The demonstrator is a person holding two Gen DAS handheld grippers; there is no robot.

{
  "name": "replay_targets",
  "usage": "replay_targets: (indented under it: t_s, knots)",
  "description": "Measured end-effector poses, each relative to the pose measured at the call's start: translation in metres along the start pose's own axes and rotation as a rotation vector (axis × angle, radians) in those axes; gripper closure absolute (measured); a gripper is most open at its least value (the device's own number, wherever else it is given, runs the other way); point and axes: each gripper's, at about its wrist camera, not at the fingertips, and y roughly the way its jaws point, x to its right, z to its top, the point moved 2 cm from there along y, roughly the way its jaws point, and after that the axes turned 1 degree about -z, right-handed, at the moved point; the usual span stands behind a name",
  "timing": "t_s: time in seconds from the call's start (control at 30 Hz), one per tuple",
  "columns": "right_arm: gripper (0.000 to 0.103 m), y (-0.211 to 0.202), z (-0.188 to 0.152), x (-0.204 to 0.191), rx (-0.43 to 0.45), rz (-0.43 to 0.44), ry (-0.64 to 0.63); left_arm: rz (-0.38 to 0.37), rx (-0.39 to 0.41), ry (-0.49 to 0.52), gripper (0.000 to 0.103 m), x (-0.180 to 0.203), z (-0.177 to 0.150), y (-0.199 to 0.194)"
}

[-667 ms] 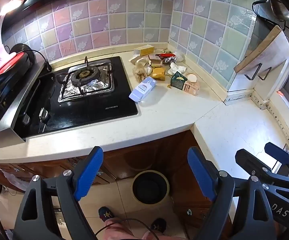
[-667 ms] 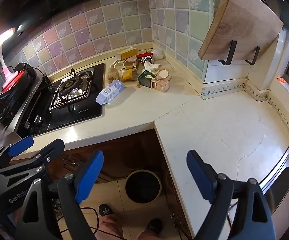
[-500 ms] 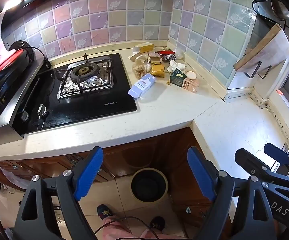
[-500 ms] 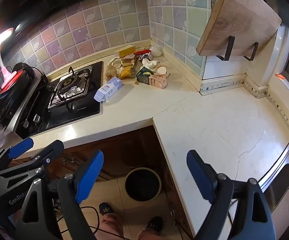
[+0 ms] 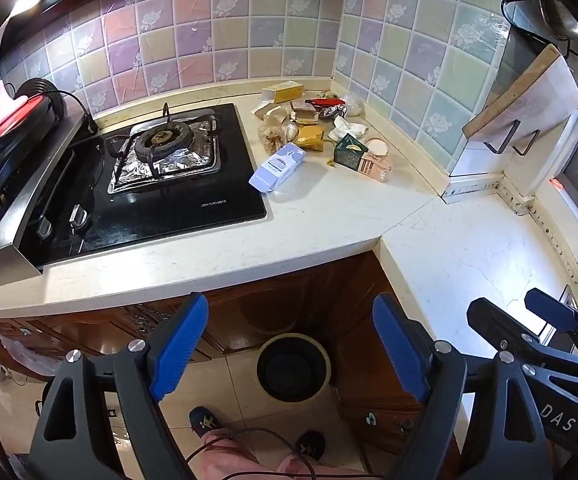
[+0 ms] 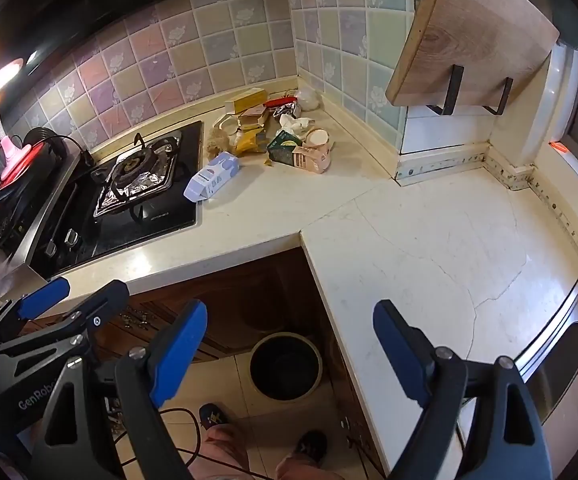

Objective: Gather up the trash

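Note:
A pile of trash lies in the far corner of the countertop: a pale blue carton (image 5: pixel 277 167) (image 6: pixel 211 176), a green and pink carton (image 5: pixel 363 156) (image 6: pixel 299 154), a yellow box (image 5: pixel 283 91) (image 6: pixel 246 99), a yellow wrapper (image 5: pixel 311 137), foil and crumpled paper. A round black bin (image 5: pixel 293 366) (image 6: pixel 286 365) stands on the floor below the counter corner. My left gripper (image 5: pixel 289 346) is open and empty, held above the bin, well short of the trash. My right gripper (image 6: pixel 289 350) is open and empty beside it, and also shows in the left wrist view (image 5: pixel 529 320).
A black gas hob (image 5: pixel 157 168) with foil around the burner sits left of the trash. A wooden cutting board (image 6: pixel 473 32) hangs on a rack at the right. A pink lamp (image 5: pixel 5 96) stands far left. A steel sink rim (image 6: pixel 565 328) is at right.
Both grippers have drifted slightly forward and up; the counter and trash sit a little lower in the views. Both stay open and empty.

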Motion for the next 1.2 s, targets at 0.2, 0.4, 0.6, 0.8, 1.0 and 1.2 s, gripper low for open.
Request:
replay_targets:
  t_s: [0.2, 0.4, 0.6, 0.8, 1.0, 1.2]
  knots:
    - [0.017, 0.002, 0.003, 0.002, 0.001, 0.004, 0.001, 0.010, 0.008, 0.000, 0.020, 0.001, -0.001, -0.003]
    - [0.017, 0.002, 0.005, -0.001, 0.001, 0.005, -0.002, 0.012, 0.010, -0.002, 0.020, 0.001, 0.007, -0.005]
    - [0.017, 0.003, 0.006, -0.003, -0.005, 0.005, -0.002, 0.019, 0.004, -0.005, 0.020, 0.001, 0.007, -0.003]
    - [0.017, 0.003, 0.006, -0.001, -0.007, 0.006, 0.000, 0.019, 0.003, -0.004, 0.020, 0.001, 0.008, -0.002]
    - [0.017, 0.004, 0.006, -0.001, -0.006, 0.007, -0.001, 0.018, 0.002, 0.001, 0.020, 0.001, 0.009, -0.002]
    - [0.017, 0.005, 0.006, 0.000, -0.007, 0.009, -0.005, 0.022, 0.002, 0.006, 0.020, 0.002, 0.008, -0.002]
